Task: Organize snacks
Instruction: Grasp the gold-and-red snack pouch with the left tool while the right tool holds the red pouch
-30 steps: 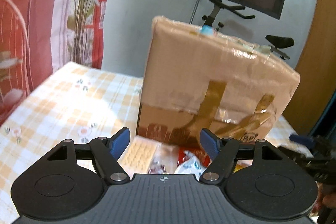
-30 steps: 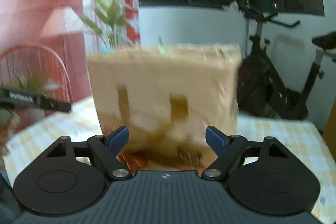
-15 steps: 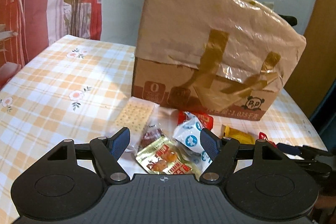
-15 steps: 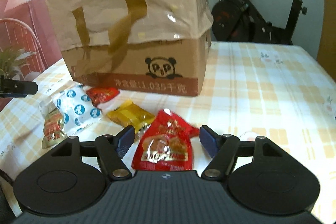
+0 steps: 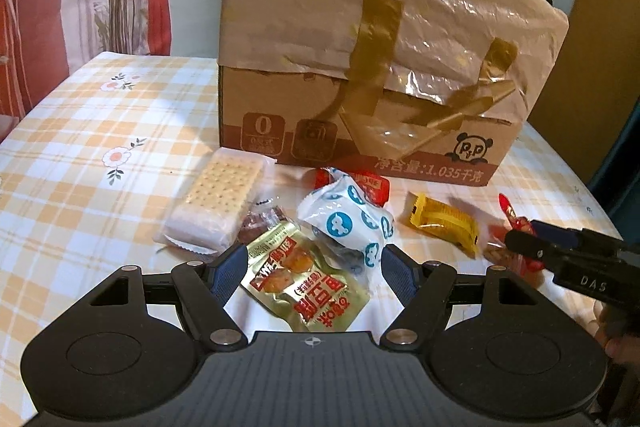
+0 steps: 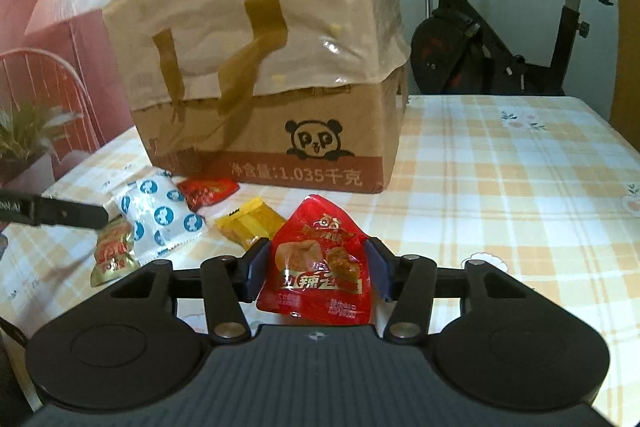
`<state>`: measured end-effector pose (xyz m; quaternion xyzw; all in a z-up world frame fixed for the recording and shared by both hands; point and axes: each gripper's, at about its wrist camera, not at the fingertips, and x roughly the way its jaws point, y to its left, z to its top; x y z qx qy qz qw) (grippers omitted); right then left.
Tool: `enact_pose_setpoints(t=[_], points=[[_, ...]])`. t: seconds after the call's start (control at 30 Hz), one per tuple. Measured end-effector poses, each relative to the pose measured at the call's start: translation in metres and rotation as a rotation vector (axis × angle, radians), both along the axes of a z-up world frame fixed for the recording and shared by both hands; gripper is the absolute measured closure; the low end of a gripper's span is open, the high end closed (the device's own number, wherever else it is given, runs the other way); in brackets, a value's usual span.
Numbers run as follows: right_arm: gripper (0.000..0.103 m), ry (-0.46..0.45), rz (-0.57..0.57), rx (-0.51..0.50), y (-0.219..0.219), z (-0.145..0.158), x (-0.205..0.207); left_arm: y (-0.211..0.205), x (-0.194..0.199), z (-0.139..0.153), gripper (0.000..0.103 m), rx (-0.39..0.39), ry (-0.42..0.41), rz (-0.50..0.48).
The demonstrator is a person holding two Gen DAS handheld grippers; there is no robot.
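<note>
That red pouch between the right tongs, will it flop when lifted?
Probably floppy: the red pouch buckles between the right tongs, which have just been closing on it. Likely light and slippery, given its thin glossy film.

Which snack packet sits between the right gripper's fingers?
The large red packet, between the right gripper fingers; the other packets lie further left, nearer the box.

A red snack pouch (image 6: 318,259) is seen between the jaws of the right gripper (image 6: 316,269), which have just been closing, in front of the taped cardboard box (image 6: 272,115). A yellow packet (image 6: 250,223) and a blue-dotted white packet (image 6: 160,219) are laid nearer the box, on the checked table (image 6: 500,195).
</note>
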<state>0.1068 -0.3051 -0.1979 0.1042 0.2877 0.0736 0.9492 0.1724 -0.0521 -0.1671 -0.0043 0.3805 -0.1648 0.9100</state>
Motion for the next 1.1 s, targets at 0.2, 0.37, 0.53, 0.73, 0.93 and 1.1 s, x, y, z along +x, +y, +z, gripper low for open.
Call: enact_pose_setpoints(t=[0.2, 0.37, 0.53, 0.73, 0.93, 1.1], points=[[0.049, -0.012, 0.001, 0.01, -0.001, 0.001, -0.001, 0.002, 0.002, -0.003, 0.027, -0.014, 0.002, -0.023], [0.049, -0.018, -0.009, 0.025, -0.003, 0.0, -0.002, 0.008, 0.01, -0.009, 0.028, -0.026, 0.047, -0.01], [0.049, -0.021, -0.011, 0.03, -0.004, 0.0, -0.003, 0.006, 0.009, -0.01, 0.028, -0.035, 0.105, 0.009], [0.049, -0.019, -0.004, 0.027, -0.003, 0.001, -0.003, 0.003, 0.009, -0.016, 0.028, -0.056, 0.16, -0.002], [0.049, -0.02, -0.006, 0.03, -0.003, 0.001, -0.003, -0.008, 0.011, -0.02, 0.042, 0.061, 0.115, 0.019], [0.049, -0.018, -0.008, 0.038, -0.004, 0.0, -0.002, -0.005, 0.018, -0.021, 0.042, 0.023, 0.116, 0.042]])
